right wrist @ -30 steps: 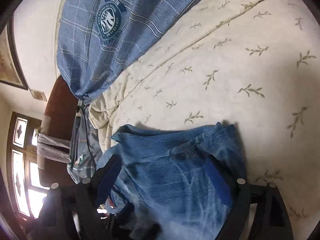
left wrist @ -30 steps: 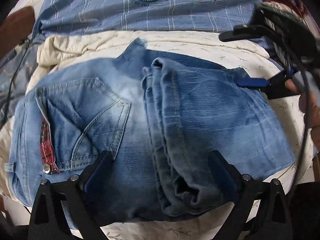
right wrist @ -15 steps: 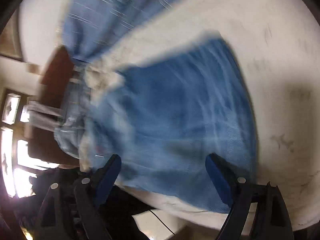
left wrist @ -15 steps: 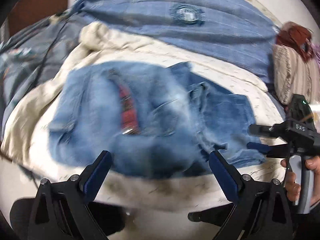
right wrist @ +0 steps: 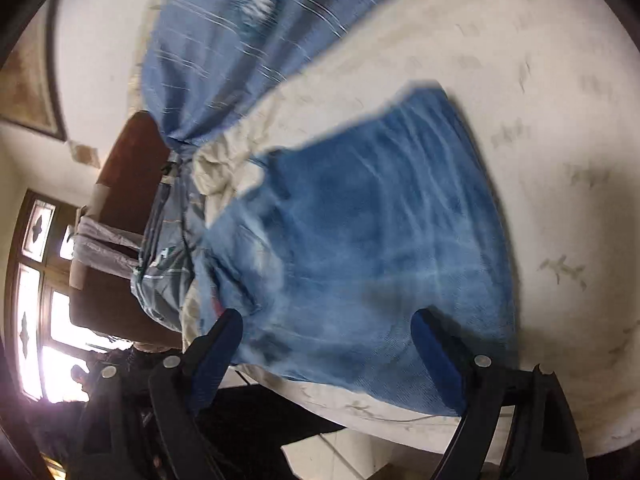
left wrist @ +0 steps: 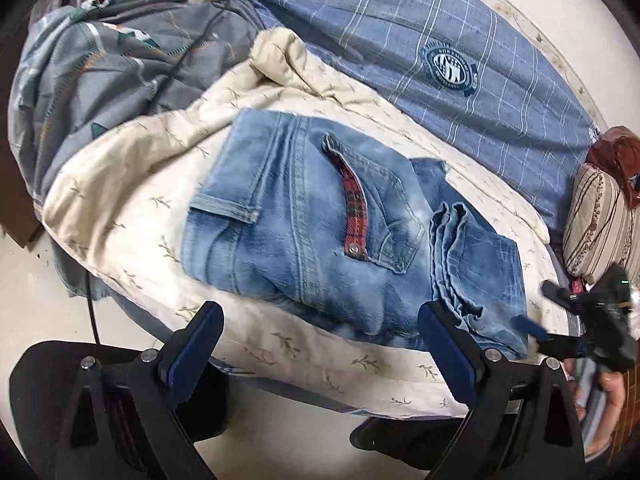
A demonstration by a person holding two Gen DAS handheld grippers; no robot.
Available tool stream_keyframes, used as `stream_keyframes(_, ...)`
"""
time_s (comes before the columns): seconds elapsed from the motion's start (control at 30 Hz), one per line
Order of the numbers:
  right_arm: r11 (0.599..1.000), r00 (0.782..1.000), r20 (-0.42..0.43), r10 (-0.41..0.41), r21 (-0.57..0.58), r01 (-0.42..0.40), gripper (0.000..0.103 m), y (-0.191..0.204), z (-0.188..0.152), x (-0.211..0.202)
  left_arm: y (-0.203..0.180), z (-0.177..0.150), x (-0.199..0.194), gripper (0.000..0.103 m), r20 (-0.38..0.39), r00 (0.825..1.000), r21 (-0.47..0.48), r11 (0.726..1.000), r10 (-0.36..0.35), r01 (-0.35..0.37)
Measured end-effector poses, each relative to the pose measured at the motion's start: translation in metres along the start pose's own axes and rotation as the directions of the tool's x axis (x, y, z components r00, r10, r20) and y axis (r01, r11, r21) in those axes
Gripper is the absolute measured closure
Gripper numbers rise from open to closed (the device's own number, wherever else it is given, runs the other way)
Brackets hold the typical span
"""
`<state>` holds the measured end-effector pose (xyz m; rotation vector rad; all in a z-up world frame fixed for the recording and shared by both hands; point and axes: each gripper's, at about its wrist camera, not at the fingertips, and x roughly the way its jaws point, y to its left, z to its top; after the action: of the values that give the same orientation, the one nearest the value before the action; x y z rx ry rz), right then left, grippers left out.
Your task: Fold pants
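Both grippers had drawn back from the jeans (left wrist: 340, 240), left gripper (left wrist: 316, 344) and right gripper (right wrist: 328, 344) gaping wide, empty. We saw the folded jeans below the blue pillow (left wrist: 440, 40); next, we judged, square the loose hem edges.

Each tongs is a black frame of 2 angular arms with triangular cut-outs, silver screw heads at the joints, and dark blue pads inside the tips: the left tongs (left wrist: 320, 340) and the right tongs (right wrist: 326, 344) match. A small green light glows on the right tongs' black body.
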<state>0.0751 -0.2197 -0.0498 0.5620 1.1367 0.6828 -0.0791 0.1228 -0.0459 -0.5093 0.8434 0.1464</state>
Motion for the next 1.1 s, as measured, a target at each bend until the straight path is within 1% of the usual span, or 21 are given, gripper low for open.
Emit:
stream_keyframes(0.03, 0.999, 1.0, 0.021, 0.006, -0.031, -0.005, 0.015, 0.009, -0.001, -0.007, 0.001, 0.0, 0.0, 0.005, 0.002, 1.0, 0.002, 1.0, -0.001, 0.001)
stream_keyframes(0.1, 0.998, 0.999, 0.021, 0.028, -0.064, -0.027, 0.015, 0.016, -0.007, -0.013, 0.004, 0.001, 0.0, 0.005, 0.003, 1.0, -0.01, 1.0, 0.002, -0.002)
stream_keyframes(0.13, 0.998, 1.0, 0.012, 0.021, -0.063, -0.021, 0.015, 0.013, -0.01, -0.01, 0.006, 0.001, 0.001, 0.005, 0.003, 1.0, -0.019, 1.0, -0.011, 0.011)
stream_keyframes(0.2, 0.997, 0.995, -0.065, -0.075, -0.025, 0.074, 0.015, -0.011, -0.014, 0.011, 0.004, 0.001, 0.008, 0.005, -0.004, 1.0, -0.012, 1.0, -0.017, 0.017)
stream_keyframes(0.23, 0.998, 0.995, -0.077, -0.063, -0.008, 0.063, 0.015, -0.017, -0.014, 0.017, 0.001, 0.002, 0.012, 0.005, -0.01, 1.0, 0.002, 1.0, -0.025, 0.025)
stream_keyframes(0.27, 0.999, 0.998, -0.049, -0.045, -0.008, 0.045, 0.015, -0.015, -0.012, 0.012, -0.001, 0.002, 0.015, 0.005, -0.012, 0.999, 0.019, 0.999, -0.032, 0.033)
stream_keyframes(0.33, 0.999, 0.998, -0.041, -0.044, -0.001, 0.044, 0.015, -0.004, -0.002, 0.002, -0.007, 0.002, 0.02, 0.005, -0.001, 1.0, 0.049, 0.998, -0.029, 0.029)
stream_keyframes(0.4, 0.998, 0.999, -0.016, -0.041, -0.044, 0.041, 0.015, 0.012, 0.013, -0.008, -0.013, 0.002, 0.025, 0.005, 0.003, 0.999, 0.069, 0.997, -0.043, 0.043)
stream_keyframes(0.47, 0.995, 0.999, -0.012, -0.033, -0.093, 0.031, 0.015, 0.026, 0.028, -0.008, -0.017, 0.001, 0.03, 0.005, 0.0, 0.999, 0.084, 0.995, -0.045, 0.045)
stream_keyframes(0.5, 0.993, 0.999, -0.002, -0.047, -0.112, 0.046, 0.015, 0.031, 0.041, -0.003, -0.021, 0.0, 0.033, 0.005, -0.008, 0.998, 0.099, 0.994, -0.055, 0.056)
stream_keyframes(0.6, 0.997, 0.999, -0.018, -0.044, -0.059, 0.042, 0.015, 0.02, 0.074, 0.016, -0.028, -0.002, 0.036, 0.005, -0.005, 0.999, 0.132, 0.99, -0.052, 0.053)
stream_keyframes(0.67, 0.993, 0.993, -0.029, -0.111, -0.036, 0.11, 0.015, 0.001, 0.093, 0.031, -0.028, -0.001, 0.039, 0.005, -0.011, 0.999, 0.138, 0.989, -0.053, 0.054)
stream_keyframes(0.7, 0.99, 0.988, -0.076, -0.138, 0.009, 0.139, 0.013, -0.018, 0.1, 0.045, -0.028, -0.002, 0.041, 0.005, -0.011, 0.999, 0.138, 0.989, -0.05, 0.052)
stream_keyframes(0.73, 0.995, 0.995, -0.058, -0.077, 0.066, 0.081, 0.013, -0.027, 0.106, 0.045, -0.027, -0.001, 0.042, 0.005, -0.018, 0.999, 0.142, 0.989, -0.05, 0.052)
stream_keyframes(0.77, 0.994, 0.997, -0.044, -0.06, 0.09, 0.064, 0.013, -0.027, 0.109, 0.04, -0.026, -0.002, 0.042, 0.005, -0.019, 0.998, 0.144, 0.988, -0.053, 0.056)
stream_keyframes(0.8, 0.994, 0.996, -0.056, -0.074, 0.08, 0.078, 0.013, -0.02, 0.112, 0.035, -0.025, -0.002, 0.042, 0.005, -0.016, 0.998, 0.147, 0.987, -0.058, 0.06)
stream_keyframes(0.87, 0.992, 0.993, -0.005, -0.122, 0.01, 0.122, 0.013, -0.004, 0.108, 0.021, -0.022, -0.001, 0.043, 0.005, -0.018, 0.998, 0.149, 0.987, -0.063, 0.065)
stream_keyframes(0.9, 0.992, 0.992, 0.012, -0.127, -0.024, 0.128, 0.013, 0.005, 0.103, 0.013, -0.021, 0.0, 0.042, 0.005, -0.02, 0.997, 0.147, 0.986, -0.069, 0.072)
stream_keyframes(0.97, 0.995, 0.997, -0.001, -0.082, -0.062, 0.082, 0.013, 0.019, 0.085, 0.001, -0.018, 0.001, 0.041, 0.005, -0.018, 0.998, 0.14, 0.988, -0.068, 0.07)
stream_keyframes(1.0, 0.994, 0.997, -0.002, -0.077, -0.074, 0.077, 0.013, 0.023, 0.075, -0.003, -0.015, 0.002, 0.04, 0.005, -0.015, 0.998, 0.132, 0.989, -0.068, 0.069)
stream_keyframes(1.1, 0.997, 0.998, -0.055, -0.041, -0.073, 0.037, 0.013, 0.026, 0.046, -0.002, -0.011, 0.002, 0.037, 0.005, -0.012, 0.998, 0.113, 0.992, -0.06, 0.061)
